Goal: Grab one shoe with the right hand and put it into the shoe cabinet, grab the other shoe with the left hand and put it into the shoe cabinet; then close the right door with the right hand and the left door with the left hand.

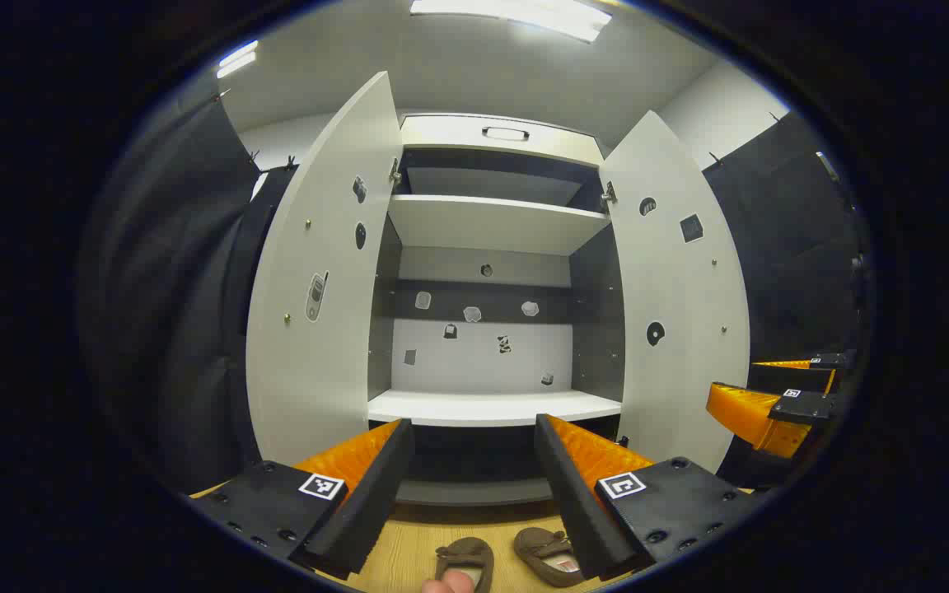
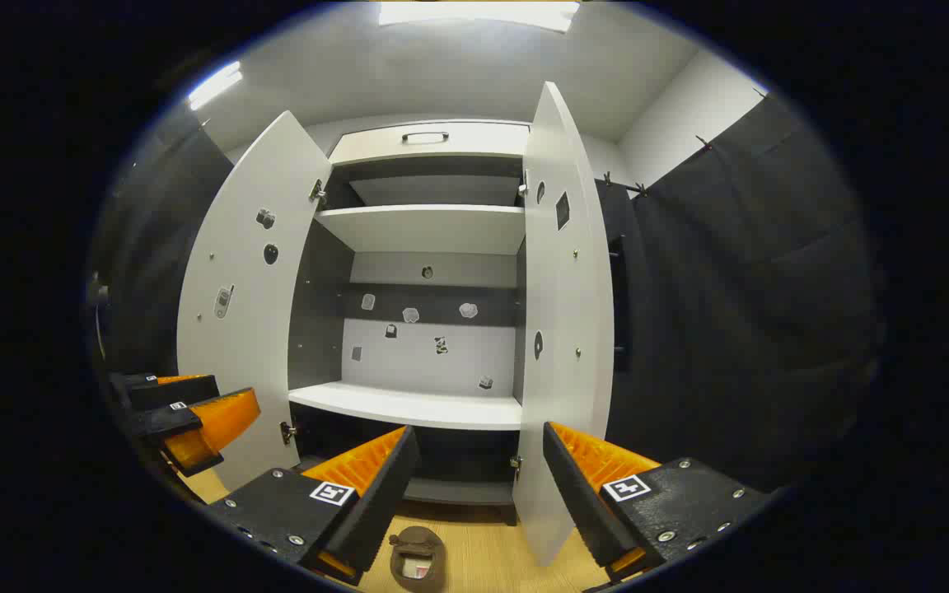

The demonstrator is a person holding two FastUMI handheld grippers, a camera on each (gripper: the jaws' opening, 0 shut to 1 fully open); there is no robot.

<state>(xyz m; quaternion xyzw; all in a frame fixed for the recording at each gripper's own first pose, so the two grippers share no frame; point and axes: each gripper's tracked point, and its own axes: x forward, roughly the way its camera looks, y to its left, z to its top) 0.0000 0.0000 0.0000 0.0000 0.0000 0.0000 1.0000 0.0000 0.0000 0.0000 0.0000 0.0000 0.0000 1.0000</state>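
Two brown shoes lie side by side on the wooden floor in front of the cabinet: one [image 1: 462, 562] and the other [image 1: 547, 557] show low in the left gripper view, below my fingers. One brown shoe [image 2: 417, 558] sits low in the right gripper view. The shoe cabinet [image 1: 491, 406] stands ahead with its left door [image 1: 318, 280] and right door [image 1: 680, 313] swung open and its shelves bare. My left gripper [image 1: 474, 428] is open, holding nothing. My right gripper [image 2: 481, 435] is open too, facing the cabinet shelf [image 2: 409, 405] and near the right door [image 2: 561, 329].
The right gripper [image 1: 779, 403] shows at the right edge of the left gripper view; the left gripper [image 2: 186, 412] shows at the left of the right gripper view. A person's fingertip [image 1: 450, 583] peeks in by the shoes. Black cloth walls flank the cabinet.
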